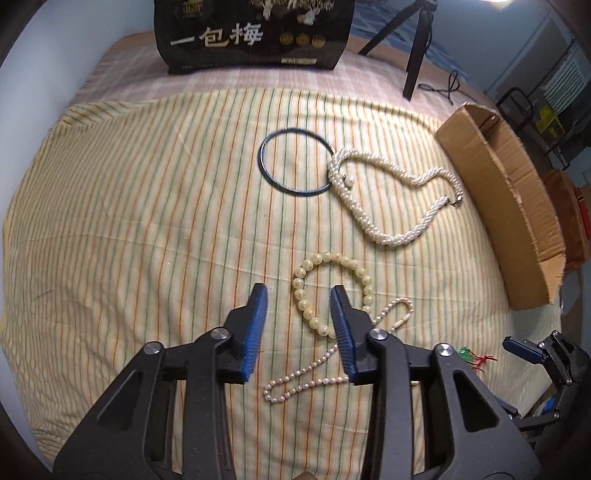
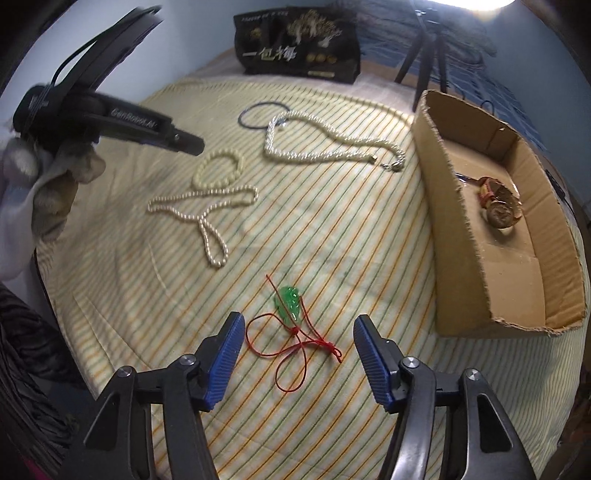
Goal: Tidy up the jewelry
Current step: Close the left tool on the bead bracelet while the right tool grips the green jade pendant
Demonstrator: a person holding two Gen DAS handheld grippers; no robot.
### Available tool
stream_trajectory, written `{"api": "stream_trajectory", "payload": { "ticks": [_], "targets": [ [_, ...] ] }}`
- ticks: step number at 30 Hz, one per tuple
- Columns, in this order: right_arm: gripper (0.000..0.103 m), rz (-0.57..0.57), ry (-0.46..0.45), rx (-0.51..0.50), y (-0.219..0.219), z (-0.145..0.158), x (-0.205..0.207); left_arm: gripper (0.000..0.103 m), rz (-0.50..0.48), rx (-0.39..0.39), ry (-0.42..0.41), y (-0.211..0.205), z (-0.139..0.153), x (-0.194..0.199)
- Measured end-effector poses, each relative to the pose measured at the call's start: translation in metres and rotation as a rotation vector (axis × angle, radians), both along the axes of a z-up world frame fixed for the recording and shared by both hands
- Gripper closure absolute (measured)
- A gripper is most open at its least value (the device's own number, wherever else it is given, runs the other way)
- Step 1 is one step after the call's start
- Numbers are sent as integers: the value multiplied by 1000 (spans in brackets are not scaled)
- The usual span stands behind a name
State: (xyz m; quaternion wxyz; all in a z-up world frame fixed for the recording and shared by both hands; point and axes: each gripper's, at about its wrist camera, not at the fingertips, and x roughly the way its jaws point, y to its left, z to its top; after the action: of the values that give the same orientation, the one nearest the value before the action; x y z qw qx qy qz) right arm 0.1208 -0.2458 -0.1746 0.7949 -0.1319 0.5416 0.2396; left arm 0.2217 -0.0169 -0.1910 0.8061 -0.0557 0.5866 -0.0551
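Observation:
My left gripper (image 1: 298,295) is open and empty, low over a cream bead bracelet (image 1: 301,291) and a thin pearl strand (image 1: 295,386). A twisted pearl necklace (image 1: 391,192) and a dark blue bangle (image 1: 264,162) lie farther back. My right gripper (image 2: 299,326) is open and empty, its fingers either side of a green jade pendant (image 2: 289,303) on a red cord (image 2: 295,350). A cardboard box (image 2: 443,192) to the right holds a brown watch (image 2: 498,206). The left gripper (image 2: 184,142) also shows in the right wrist view above the bracelet (image 2: 218,170).
Everything lies on a striped cloth (image 1: 147,221) over a bed. A black gift bag (image 1: 255,33) stands at the back. A black tripod (image 1: 415,48) stands at the back right. The cardboard box (image 1: 495,192) runs along the right edge.

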Motion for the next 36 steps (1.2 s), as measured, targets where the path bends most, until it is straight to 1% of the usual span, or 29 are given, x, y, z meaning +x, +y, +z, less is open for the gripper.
{"api": "stream_trajectory", "payload": {
  "ticks": [4, 8, 11, 14, 18, 19, 20, 21, 26, 28, 33, 36],
  "targets": [
    [47, 25, 2, -33, 5, -9, 0, 70, 12, 5, 16, 0, -8, 4],
    [54, 34, 13, -39, 9, -16, 6, 70, 18, 4, 26, 0, -13, 8],
    [57, 31, 17, -40, 10, -18, 11, 74, 18, 5, 37, -1, -18, 10],
    [60, 29, 29, -33, 10, -21, 17, 74, 18, 10, 45, -2, -22, 10],
    [61, 39, 28, -39, 15, -24, 21, 75, 12, 23, 45, -5, -26, 13],
    [63, 42, 28, -40, 16, -25, 21, 75, 12, 25, 45, -6, -27, 13],
    [65, 46, 29, -42, 18, -25, 21, 77, 12, 27, 46, -6, -27, 14],
    [67, 49, 30, -45, 19, -26, 22, 80, 14, 30, 45, -6, -27, 14],
    [85, 73, 26, -59, 27, -27, 22, 95, 20, 39, 44, -9, -29, 19],
    [88, 76, 23, -63, 29, -27, 21, 97, 21, 41, 41, -10, -29, 19],
    [89, 71, 18, -58, 30, -26, 21, 98, 26, 39, 16, -9, -20, 16],
    [89, 59, 9, -44, 26, -20, 19, 98, 36, 28, -4, -6, -11, 14]
  ]
}}
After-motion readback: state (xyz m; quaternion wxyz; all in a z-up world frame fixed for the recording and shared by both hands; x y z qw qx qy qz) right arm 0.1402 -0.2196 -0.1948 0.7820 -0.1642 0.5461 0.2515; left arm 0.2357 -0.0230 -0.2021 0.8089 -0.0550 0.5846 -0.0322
